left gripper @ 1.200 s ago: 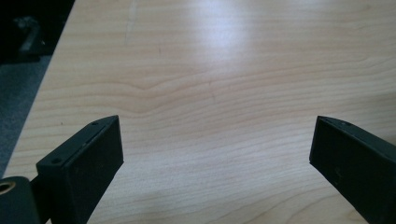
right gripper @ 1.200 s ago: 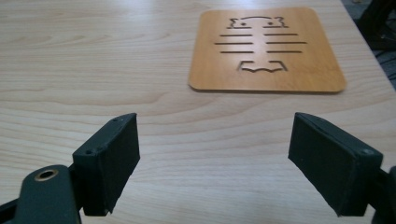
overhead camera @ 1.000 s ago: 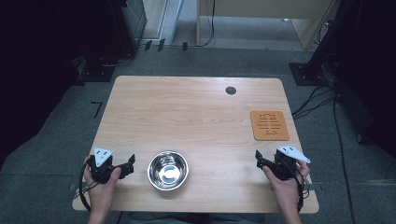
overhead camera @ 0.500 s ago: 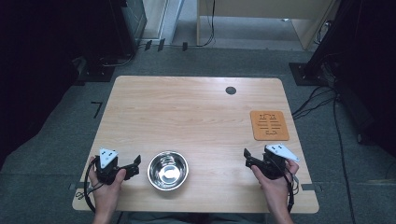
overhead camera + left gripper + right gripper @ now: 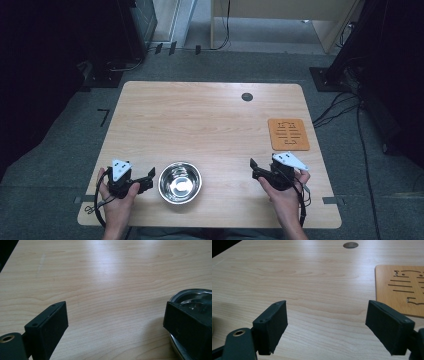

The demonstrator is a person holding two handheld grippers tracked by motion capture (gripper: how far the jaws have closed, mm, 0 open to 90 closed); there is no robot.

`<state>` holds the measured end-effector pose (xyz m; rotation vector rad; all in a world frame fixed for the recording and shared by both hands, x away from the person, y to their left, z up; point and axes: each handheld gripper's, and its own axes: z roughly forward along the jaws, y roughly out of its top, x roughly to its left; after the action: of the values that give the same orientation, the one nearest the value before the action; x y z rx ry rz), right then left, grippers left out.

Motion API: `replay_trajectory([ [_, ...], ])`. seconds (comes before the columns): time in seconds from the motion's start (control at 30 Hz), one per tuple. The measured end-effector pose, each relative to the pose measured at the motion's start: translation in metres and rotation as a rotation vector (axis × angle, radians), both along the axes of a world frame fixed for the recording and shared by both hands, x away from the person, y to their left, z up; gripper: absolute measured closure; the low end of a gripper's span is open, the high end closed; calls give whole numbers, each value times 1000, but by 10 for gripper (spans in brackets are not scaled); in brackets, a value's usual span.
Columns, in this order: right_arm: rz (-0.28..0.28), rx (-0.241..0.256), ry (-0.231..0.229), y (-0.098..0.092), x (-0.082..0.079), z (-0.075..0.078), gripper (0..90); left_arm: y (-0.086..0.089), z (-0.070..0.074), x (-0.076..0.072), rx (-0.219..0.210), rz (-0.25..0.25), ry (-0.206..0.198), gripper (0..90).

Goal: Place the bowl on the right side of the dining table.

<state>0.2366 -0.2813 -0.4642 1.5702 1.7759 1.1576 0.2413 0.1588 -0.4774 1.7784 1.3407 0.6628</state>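
Note:
A shiny steel bowl [image 5: 180,181] sits empty near the table's front edge, left of centre. My left gripper [image 5: 149,179] rests on the table just left of the bowl, held in a hand, its jaws open and pointing at it. In the left gripper view the gripper [image 5: 115,315] has bare wood between its jaws, and the bowl's rim [image 5: 197,296] shows behind the right jaw. My right gripper [image 5: 254,170] is at the front right, open, pointing left. In the right gripper view the gripper [image 5: 327,317] holds nothing.
An orange wooden mat [image 5: 288,134] with cut slots lies at the right edge of the table [image 5: 200,125], just beyond my right gripper, and appears as the mat [image 5: 402,290] ahead to the right. A round cable hole [image 5: 247,97] is at the back.
My right gripper has moved left, away from the table's right edge. My left gripper has shifted a little to the right, closer to the bowl. Both stay open.

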Motion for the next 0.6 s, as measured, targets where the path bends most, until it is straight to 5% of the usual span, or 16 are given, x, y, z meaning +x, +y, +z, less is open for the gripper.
replay_trajectory([
  [0.6,81,-1,-42,44,7,-1,181,-6,-1,-2,-4,-40,-3,64],
])
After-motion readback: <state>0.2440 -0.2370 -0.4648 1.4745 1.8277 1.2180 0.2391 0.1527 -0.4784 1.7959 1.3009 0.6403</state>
